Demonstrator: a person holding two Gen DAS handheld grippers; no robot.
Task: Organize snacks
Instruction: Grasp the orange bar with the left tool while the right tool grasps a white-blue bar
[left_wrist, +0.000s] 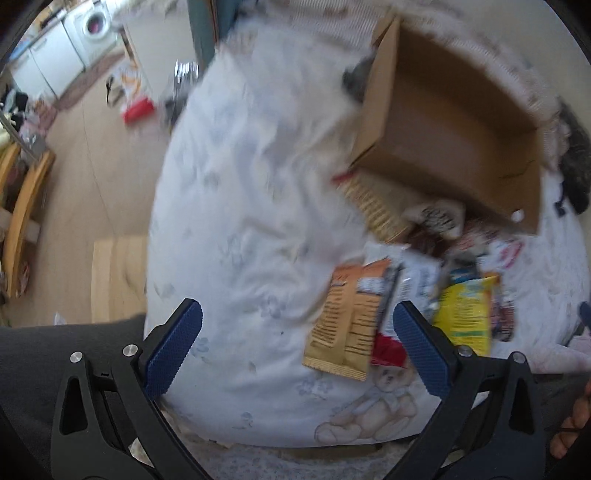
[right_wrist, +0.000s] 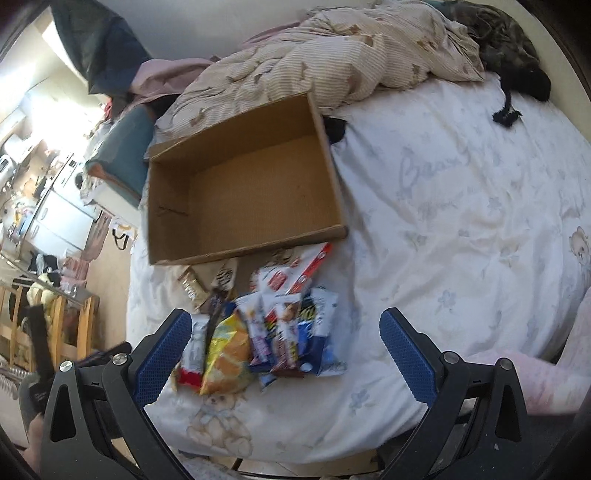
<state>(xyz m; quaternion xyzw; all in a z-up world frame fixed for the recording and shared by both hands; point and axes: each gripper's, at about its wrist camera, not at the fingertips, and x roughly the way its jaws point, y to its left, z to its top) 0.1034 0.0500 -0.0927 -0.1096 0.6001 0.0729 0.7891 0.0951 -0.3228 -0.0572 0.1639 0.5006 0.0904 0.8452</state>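
An empty open cardboard box lies on the white bed sheet; it also shows in the left wrist view. A pile of snack packets lies just in front of the box, among them a yellow-orange bag. In the left wrist view the pile includes an orange packet and a yellow bag. My left gripper is open and empty above the sheet, left of the pile. My right gripper is open and empty, hovering over the near end of the pile.
A rumpled striped duvet lies behind the box. A dark cloth lies at the bed's far right. The bed edge drops to a wooden floor on the left, with wooden furniture and clutter.
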